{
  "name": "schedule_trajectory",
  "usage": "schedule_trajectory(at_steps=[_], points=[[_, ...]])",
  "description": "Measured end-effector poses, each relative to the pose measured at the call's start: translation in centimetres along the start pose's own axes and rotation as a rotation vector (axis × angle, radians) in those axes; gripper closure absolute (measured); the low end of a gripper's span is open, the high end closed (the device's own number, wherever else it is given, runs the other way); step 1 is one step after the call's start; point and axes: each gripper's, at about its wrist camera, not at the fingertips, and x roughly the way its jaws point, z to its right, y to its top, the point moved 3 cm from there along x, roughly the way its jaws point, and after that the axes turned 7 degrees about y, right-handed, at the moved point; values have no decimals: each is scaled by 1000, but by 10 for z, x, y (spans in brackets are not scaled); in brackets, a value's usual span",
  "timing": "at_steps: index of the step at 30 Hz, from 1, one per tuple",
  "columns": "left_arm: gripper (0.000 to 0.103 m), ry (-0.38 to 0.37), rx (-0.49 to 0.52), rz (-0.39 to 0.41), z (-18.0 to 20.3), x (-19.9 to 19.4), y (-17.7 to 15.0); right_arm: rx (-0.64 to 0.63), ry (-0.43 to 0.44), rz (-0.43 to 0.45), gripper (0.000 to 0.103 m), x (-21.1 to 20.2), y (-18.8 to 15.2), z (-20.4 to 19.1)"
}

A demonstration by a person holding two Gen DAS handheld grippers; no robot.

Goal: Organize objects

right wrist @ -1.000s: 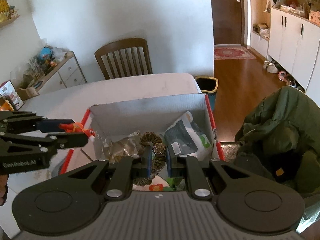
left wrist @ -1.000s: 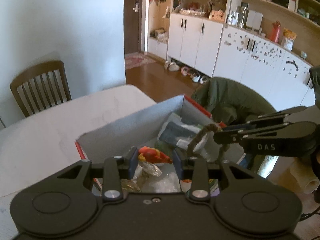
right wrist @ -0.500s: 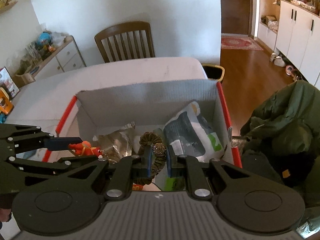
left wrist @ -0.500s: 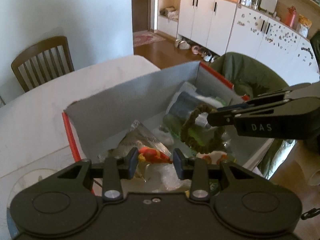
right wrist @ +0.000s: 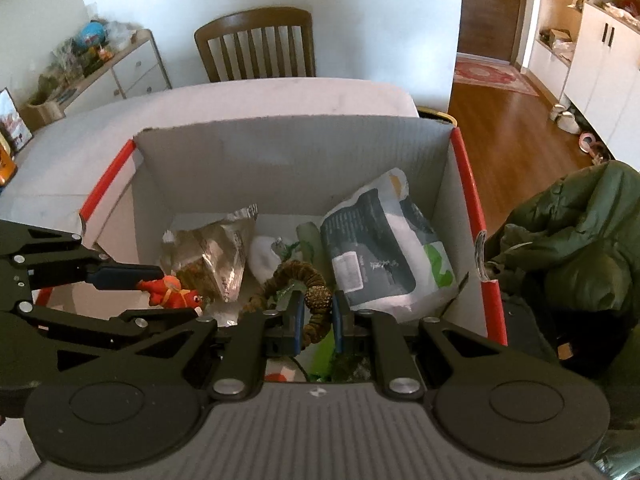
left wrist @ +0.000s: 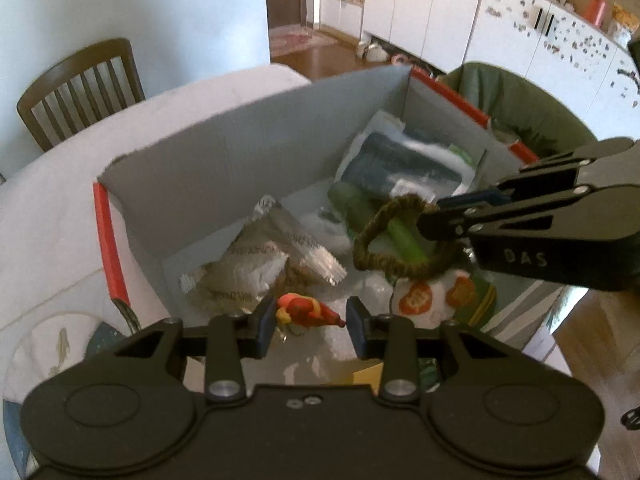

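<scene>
White table (right wrist: 260,96) in lived-in room, wooden chair (right wrist: 256,46) behind. Open cardboard box (right wrist: 288,152) already holds foil bag (right wrist: 212,252) and grey pouch (right wrist: 380,248), so I judge sorting well along. My left gripper (left wrist: 311,323) over box, jaws part-open around small red toy (left wrist: 306,311); I cannot tell if gripped. My right gripper (right wrist: 317,316) clamps brown braided ring (right wrist: 308,280) above box interior. Both releases left.

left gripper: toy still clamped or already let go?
Cannot tell for sure. The left gripper has its jaws spread wider than the red-orange toy, with a clear gap on one side, over the box. It looks released.
</scene>
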Motion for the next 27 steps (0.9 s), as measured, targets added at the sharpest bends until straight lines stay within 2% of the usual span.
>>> schedule_trajectory(at_steps=[7, 13, 15, 17, 27], points=[[64, 5, 6, -71, 2, 13, -4, -36, 4, 3, 89, -4, 0, -2], [59, 1, 8, -78, 2, 12, -5, -28, 32, 19, 89, -16, -1, -5], [51, -6, 9, -69, 2, 9, -5, -28, 41, 21, 89, -21, -1, -8], [49, -4, 13, -46, 3, 1, -6, -32, 46, 27, 89, -27, -2, -11], [43, -29, 7, 52, -6, -45, -10, -10, 74, 95, 88, -65, -7, -36]])
